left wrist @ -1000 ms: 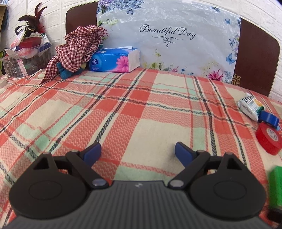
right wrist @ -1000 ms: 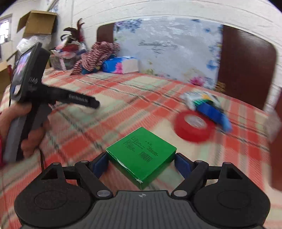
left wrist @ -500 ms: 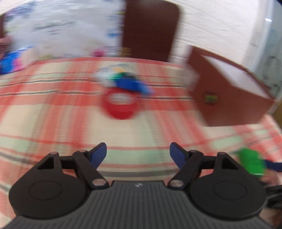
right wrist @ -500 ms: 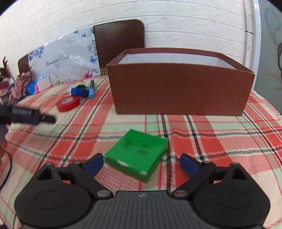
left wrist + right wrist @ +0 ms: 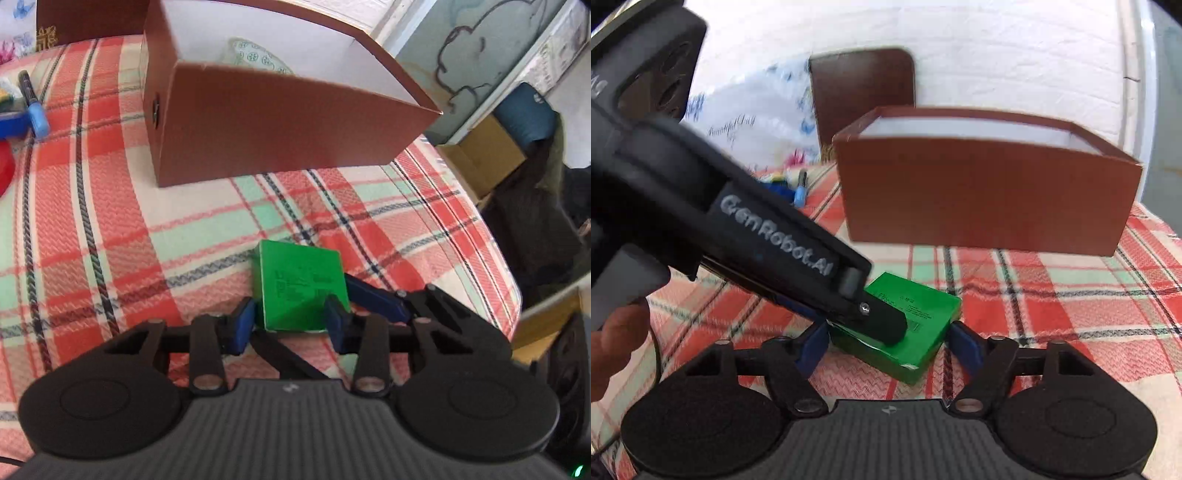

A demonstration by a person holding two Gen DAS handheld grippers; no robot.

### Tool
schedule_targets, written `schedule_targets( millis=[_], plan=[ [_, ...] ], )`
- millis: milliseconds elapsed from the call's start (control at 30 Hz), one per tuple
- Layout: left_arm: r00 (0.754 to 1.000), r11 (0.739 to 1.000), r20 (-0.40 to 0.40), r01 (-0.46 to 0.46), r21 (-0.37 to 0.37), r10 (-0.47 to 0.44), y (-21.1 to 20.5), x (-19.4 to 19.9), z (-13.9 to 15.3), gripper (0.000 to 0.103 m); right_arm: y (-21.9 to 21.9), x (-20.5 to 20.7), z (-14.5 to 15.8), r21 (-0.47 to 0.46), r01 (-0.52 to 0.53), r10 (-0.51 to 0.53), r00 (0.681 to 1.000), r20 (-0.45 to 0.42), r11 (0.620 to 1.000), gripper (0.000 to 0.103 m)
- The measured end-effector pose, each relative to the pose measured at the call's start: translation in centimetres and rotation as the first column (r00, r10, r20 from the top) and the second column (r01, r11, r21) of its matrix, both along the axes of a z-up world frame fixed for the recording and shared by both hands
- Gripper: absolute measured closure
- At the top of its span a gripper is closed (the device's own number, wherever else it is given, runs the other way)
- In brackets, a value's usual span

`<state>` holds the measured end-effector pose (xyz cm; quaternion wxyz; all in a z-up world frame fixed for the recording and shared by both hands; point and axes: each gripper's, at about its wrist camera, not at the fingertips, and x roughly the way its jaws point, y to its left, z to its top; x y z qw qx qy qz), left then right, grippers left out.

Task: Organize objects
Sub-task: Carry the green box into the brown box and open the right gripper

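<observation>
A flat green box [image 5: 301, 286] [image 5: 916, 314] lies on the plaid tablecloth in front of an open brown cardboard box [image 5: 273, 110] [image 5: 982, 192]. My left gripper [image 5: 288, 325] is closed onto the green box's near edge, its blue pads touching both sides. My right gripper [image 5: 886, 347] also has its blue fingers on either side of the green box, close against it. The left gripper's black body [image 5: 757, 229] crosses the right wrist view from the left and reaches over the green box.
A blue marker [image 5: 35, 107], a blue tape roll [image 5: 13, 123] and a red tape roll [image 5: 3, 162] lie left of the brown box. A brown chair back [image 5: 862, 92] stands behind the table. The table's right edge drops to cardboard boxes [image 5: 484, 158] on the floor.
My left gripper swung right across the table, from the far cloth to the green box, and closed onto it. My right gripper's fingers have narrowed around the same box.
</observation>
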<state>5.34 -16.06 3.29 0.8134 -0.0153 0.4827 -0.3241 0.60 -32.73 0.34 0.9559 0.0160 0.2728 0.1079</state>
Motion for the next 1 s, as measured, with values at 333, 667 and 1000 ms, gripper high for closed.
schedule_targets(
  millis=[333, 667, 1000],
  plan=[
    [0.922, 0.994, 0.374, 0.106, 0.014, -0.103, -8.1, 2.8, 10.6, 0.057, -6.0, 4.1, 6.7, 0.072, 0.145, -0.161, 0.921, 0.355, 0.987, 0.034],
    [0.944, 0.986, 0.328, -0.077, 0.146, 0.026, -14.3, 13.9, 5.6, 0.030, -9.6, 14.9, 3.3, 0.077, 0.237, -0.248, 0.903, 0.350, 0.969, 0.027],
    [0.942, 0.992, 0.333, -0.082, 0.095, 0.046, -14.2, 14.3, 4.4, 0.035, -8.8, 15.0, 2.3, -0.002, 0.246, -0.227, 0.898, 0.377, 0.969, 0.021]
  ],
)
